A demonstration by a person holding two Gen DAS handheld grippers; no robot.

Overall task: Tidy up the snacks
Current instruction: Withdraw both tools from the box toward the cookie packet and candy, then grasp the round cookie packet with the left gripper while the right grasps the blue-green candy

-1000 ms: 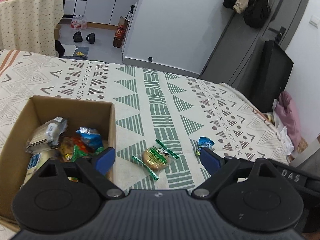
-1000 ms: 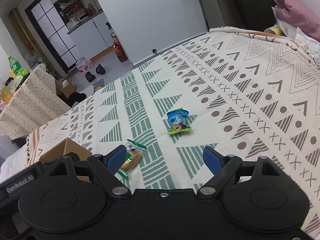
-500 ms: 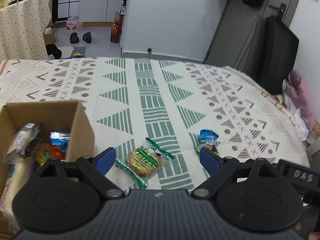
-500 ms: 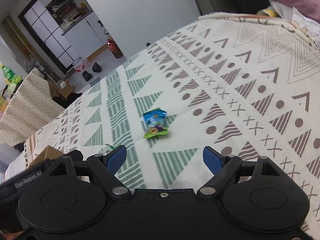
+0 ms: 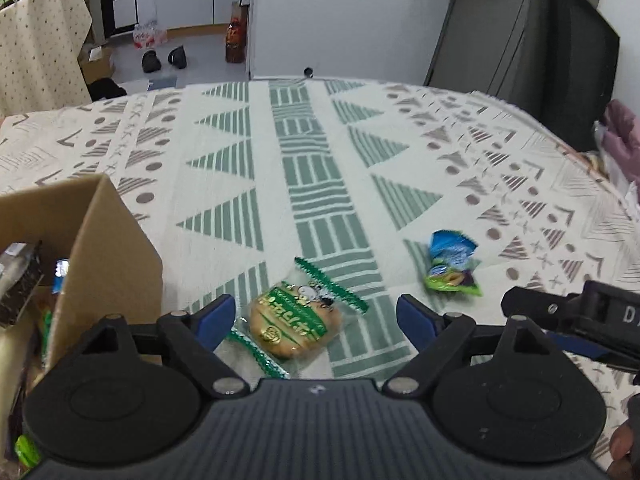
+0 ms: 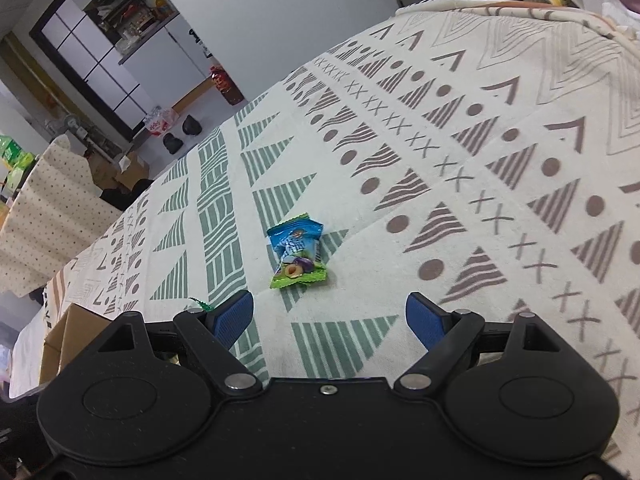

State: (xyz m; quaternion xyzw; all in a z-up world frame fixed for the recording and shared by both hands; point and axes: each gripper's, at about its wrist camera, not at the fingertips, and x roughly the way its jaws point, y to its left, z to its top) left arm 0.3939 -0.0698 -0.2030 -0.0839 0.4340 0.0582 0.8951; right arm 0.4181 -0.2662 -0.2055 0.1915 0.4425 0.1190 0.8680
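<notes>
Through the left wrist camera, the left gripper [image 5: 316,318] hung spread wide and empty over the near edge of the patterned bedspread [image 5: 224,168], its two blue fingertips [image 5: 216,316] either side of one round biscuit in a green-edged wrapper [image 5: 298,322], which lay flat on the cloth between them, not gripped. One cardboard box [image 5: 104,256] stood at the bedspread's left edge, just beside the left fingertip, with several packets inside that I could not count. One small blue-and-green candy packet [image 5: 452,268] lay on the cloth to the right of the biscuit, near it but apart, and the black body of the other tool [image 5: 576,320] poked in from the right. Half a second earlier the biscuit had sat further ahead of the fingers and more of the box's inside had shown; now the tool stood closer over the biscuit. Through the right wrist camera, the right gripper [image 6: 330,316] was likewise splayed and held nothing, the single candy packet [image 6: 298,256] lying ahead of its tips, nearer the left one. A corner of the box [image 6: 68,336] showed at lower left. The packet had come closer and lower in view than before.
</notes>
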